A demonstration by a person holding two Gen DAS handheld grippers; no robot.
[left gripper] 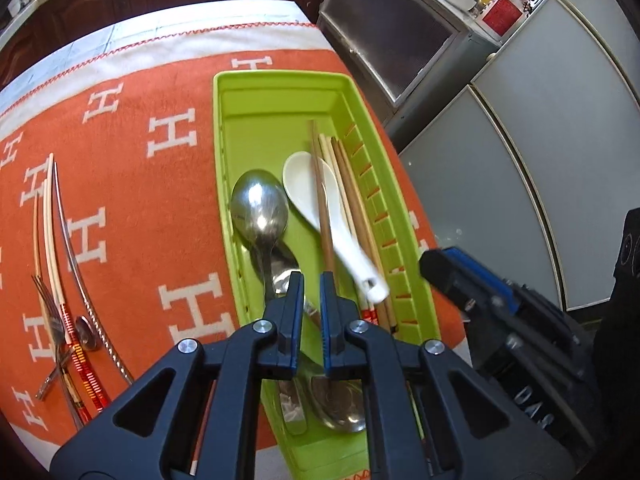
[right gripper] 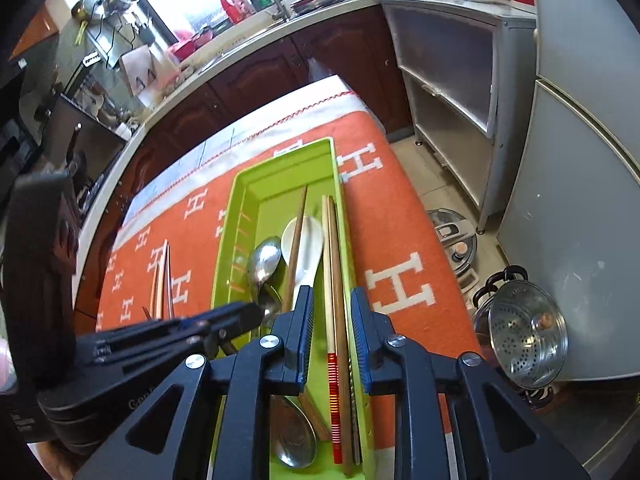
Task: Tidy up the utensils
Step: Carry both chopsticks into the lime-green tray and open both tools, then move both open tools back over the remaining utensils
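Left wrist view: your left gripper (left gripper: pixel 311 280) hangs over the near end of the green tray (left gripper: pixel 280 80), jaws narrowly parted, gripping nothing. In the tray: a steel spoon (left gripper: pixel 260 208), a white ceramic spoon (left gripper: pixel 320 204) at its 3 o'clock, and wooden chopsticks (left gripper: pixel 348 208) along the right wall. At the tray's 9 o'clock, on the orange cloth (left gripper: pixel 160 184), lie loose chopsticks (left gripper: pixel 50 232) and a fork (left gripper: pixel 50 312).

Right wrist view: your right gripper (right gripper: pixel 330 300) hovers over the same tray (right gripper: pixel 248 184), jaws parted wider and empty, a red-banded chopstick (right gripper: pixel 332 380) lying below between them. Your left gripper (right gripper: pixel 240 312) shows at 9 o'clock.
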